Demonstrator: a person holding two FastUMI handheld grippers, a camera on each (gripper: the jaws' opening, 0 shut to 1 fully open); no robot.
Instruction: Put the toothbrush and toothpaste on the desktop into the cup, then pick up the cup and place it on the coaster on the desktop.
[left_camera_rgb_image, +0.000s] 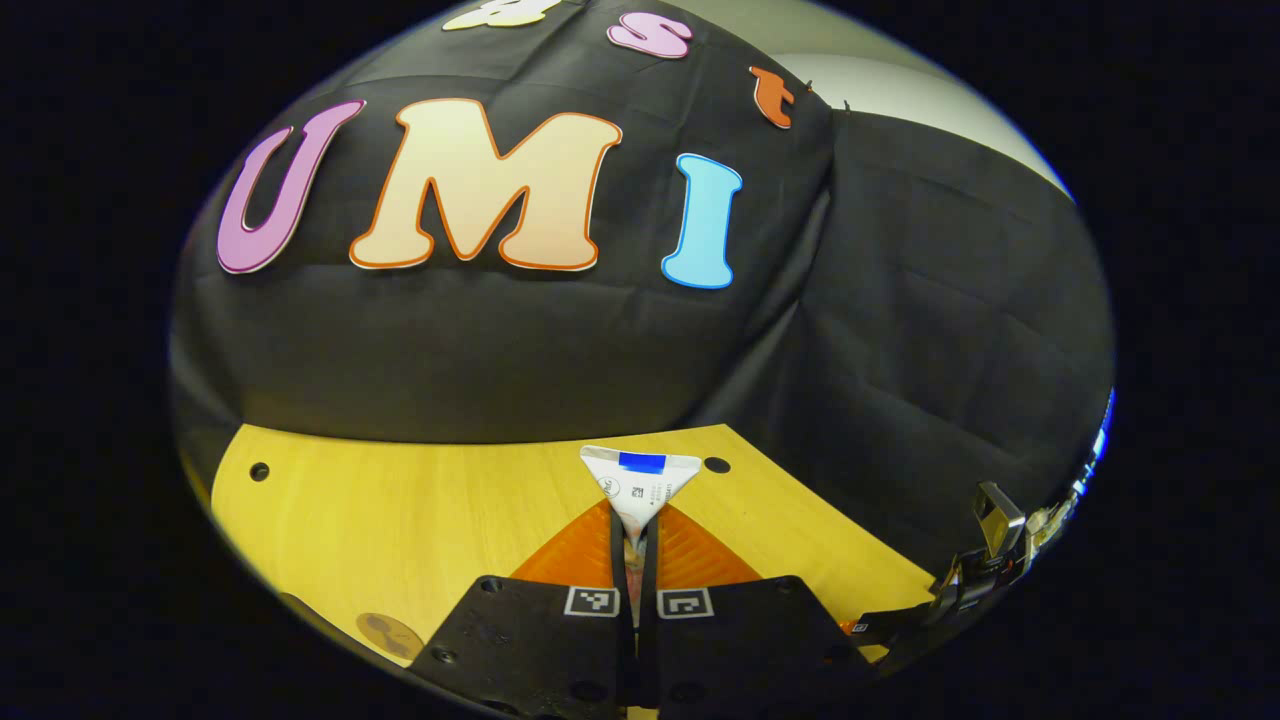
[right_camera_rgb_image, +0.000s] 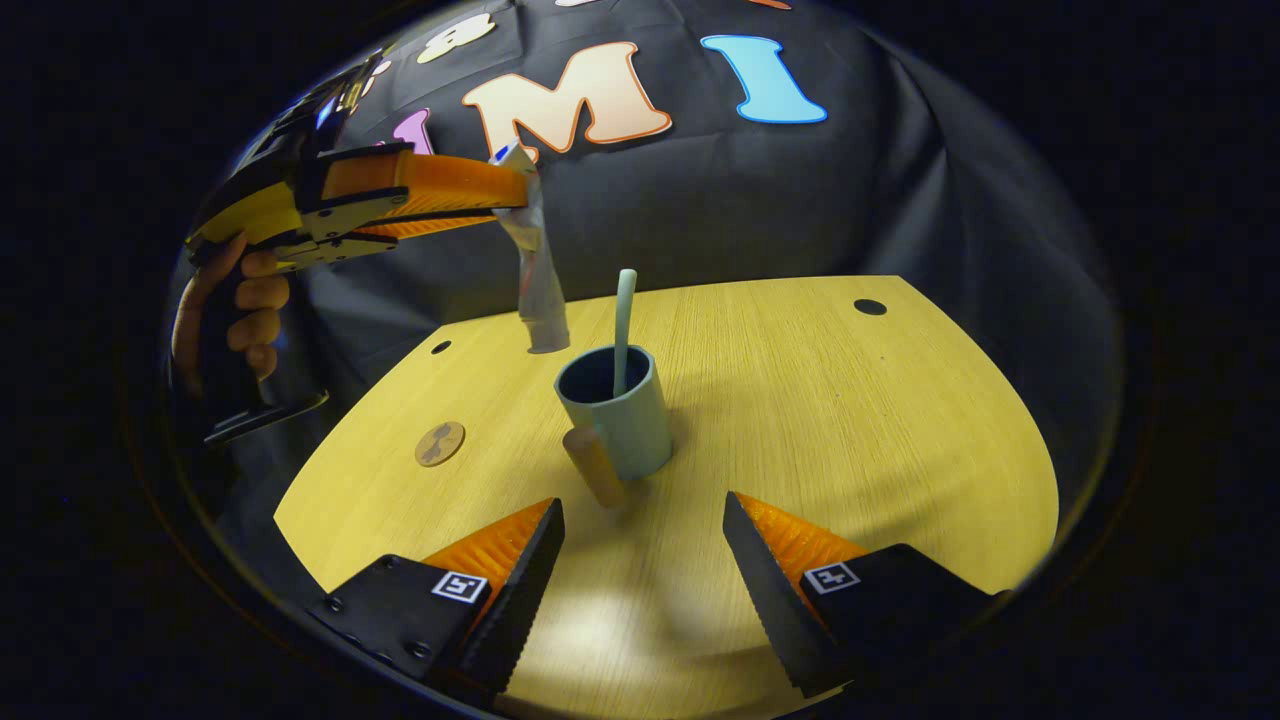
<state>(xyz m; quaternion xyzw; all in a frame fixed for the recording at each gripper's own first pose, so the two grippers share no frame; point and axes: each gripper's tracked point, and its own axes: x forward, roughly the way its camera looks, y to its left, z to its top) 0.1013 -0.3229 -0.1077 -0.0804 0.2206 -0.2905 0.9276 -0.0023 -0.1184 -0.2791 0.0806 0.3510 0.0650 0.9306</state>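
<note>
Left hand-held gripper (left_camera_rgb_image: 634, 540) pressed together on the flat crimped end of a white toothpaste tube (left_camera_rgb_image: 640, 485), fingers (left_camera_rgb_image: 575, 550) pinching it from both sides above the yellow wood-grain table (left_camera_rgb_image: 400, 500). Seen from the right gripper view, same left hand-held gripper (right_camera_rgb_image: 515, 205) raised high over the table's far left part, gripped by a person's hand (right_camera_rgb_image: 250, 310), with the white toothpaste tube (right_camera_rgb_image: 538, 280) hanging down from its tips, capped end lowest, just behind and to the left of the rim of a pale blue-green cylindrical cup with a brown handle (right_camera_rgb_image: 625, 420). Hard to tell whether the tube's lower end is above the cup's mouth or a little beyond it. Cup upright near the middle of the table, handle turned toward the near edge, a pale green toothbrush (right_camera_rgb_image: 624, 320) standing inside it and leaning on the rim. Small round brown coaster (right_camera_rgb_image: 439, 443) flat on the table toward the left edge, well apart from the cup; same coaster (left_camera_rgb_image: 390, 636) at the lower left in the left gripper view. Right hand-held gripper (right_camera_rgb_image: 640, 560) spread wide, holding nothing, fingers (right_camera_rgb_image: 520, 570) low over the near edge of the table, pointing toward the cup. Dark round holes (right_camera_rgb_image: 870, 307) near the table's far corners.
</note>
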